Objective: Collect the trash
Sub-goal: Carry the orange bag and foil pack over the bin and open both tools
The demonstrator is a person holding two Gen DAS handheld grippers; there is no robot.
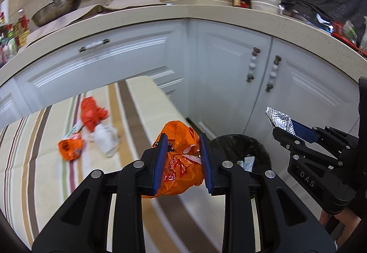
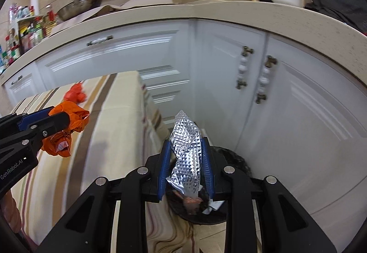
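My left gripper (image 1: 182, 146) is shut on a crumpled orange plastic bag (image 1: 181, 158), held in the air over the table's right edge, beside a black trash bin (image 1: 243, 149) on the floor. My right gripper (image 2: 186, 149) is shut on a crinkled silver foil wrapper (image 2: 187, 152), held right above the bin (image 2: 236, 161), which holds some scraps. The right gripper also shows in the left wrist view (image 1: 284, 129) with the foil (image 1: 278, 118). The left gripper shows in the right wrist view (image 2: 57, 118) with the orange bag (image 2: 66, 129).
On the striped tablecloth (image 1: 45, 161) lie a red bag (image 1: 91, 115), a white crumpled wrapper (image 1: 105, 138) and a small orange wrapper (image 1: 70, 147). White cabinet doors (image 1: 229, 74) stand behind the bin under a beige counter (image 1: 183, 13) with a wok, pot and bottles.
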